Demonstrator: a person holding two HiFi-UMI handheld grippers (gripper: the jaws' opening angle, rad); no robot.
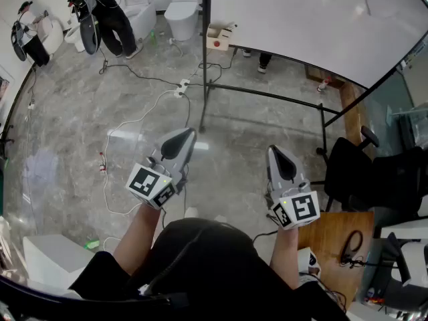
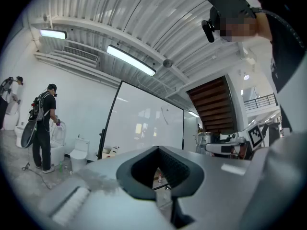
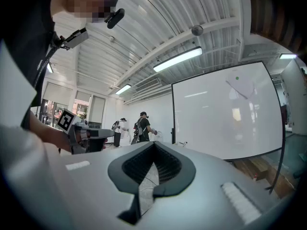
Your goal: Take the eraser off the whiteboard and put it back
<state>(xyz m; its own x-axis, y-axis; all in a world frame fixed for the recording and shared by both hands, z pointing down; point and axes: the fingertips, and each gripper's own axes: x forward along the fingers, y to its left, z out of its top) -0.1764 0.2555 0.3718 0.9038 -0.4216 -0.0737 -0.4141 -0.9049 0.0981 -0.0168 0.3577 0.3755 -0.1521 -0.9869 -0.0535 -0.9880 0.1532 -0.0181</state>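
You held both tools level in front of your chest, well short of the work. Your left gripper (image 1: 182, 139) was closed tip to tip with nothing between its pads. Your right gripper (image 1: 277, 154) was fully shut too, and just as empty. Closed like that, neither could take anything. Had you reached the board without spreading one, the tips would likely have knocked the eraser rather than gripped it.

Ahead of your hands, a white cable (image 1: 134, 122) looped over the grey floor to a power strip (image 1: 180, 89), between you and the board. With your eyes up, a foot could have caught that loop. To your right a black chair (image 1: 358, 169) and a wooden table (image 1: 338, 233) stood near, narrowing that side.

Further on, the dark base bar (image 1: 267, 95) of the stand ran across your path, another thing to trip on. Above it stood the whiteboard (image 1: 301, 19), well apart from both grippers. I could not pick out the eraser for certain. Only a small green dot (image 3: 237, 78) and a faint pale patch showed high on the board, too small to name. If the eraser sat that high, the reach would be long and a poor grip might have dropped it. Beyond the board's left edge another person (image 1: 107, 15) stood near a toilet (image 1: 182, 12), well apart from you.
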